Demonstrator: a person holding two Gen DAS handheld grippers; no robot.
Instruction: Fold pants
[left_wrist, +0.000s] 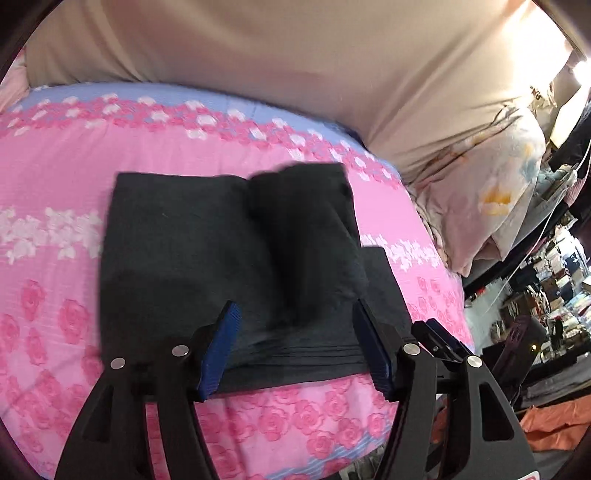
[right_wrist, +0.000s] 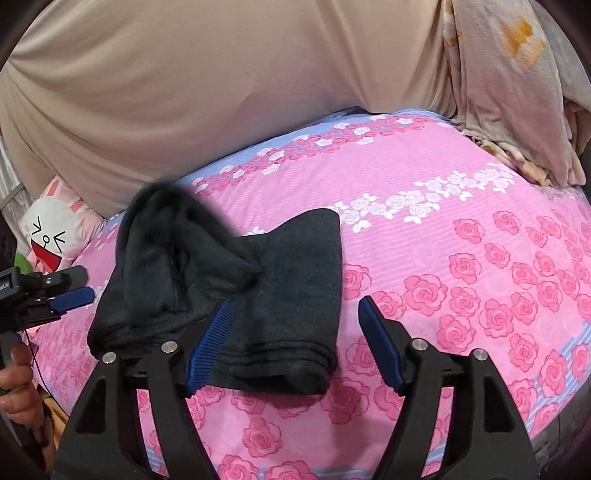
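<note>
Dark grey pants (left_wrist: 229, 258) lie folded into a thick bundle on the pink rose-print bed cover (left_wrist: 55, 206). A loose upper flap stands bunched on the bundle, to the right in the left wrist view. My left gripper (left_wrist: 295, 354) is open, its blue pads on either side of the bundle's near edge, holding nothing. In the right wrist view the pants (right_wrist: 288, 295) show the bunched flap at their left. My right gripper (right_wrist: 295, 350) is open over the bundle's near right corner and empty. The left gripper's fingers (right_wrist: 70, 297) show at the left edge there.
A beige sheet (left_wrist: 295, 66) hangs behind the bed. A pale floral quilt (left_wrist: 491, 192) is heaped at the bed's right end. A cartoon rabbit pillow (right_wrist: 51, 229) lies at the left end. Cluttered shelves (left_wrist: 554, 277) and an orange cloth (left_wrist: 554, 424) lie beyond the bed's right edge.
</note>
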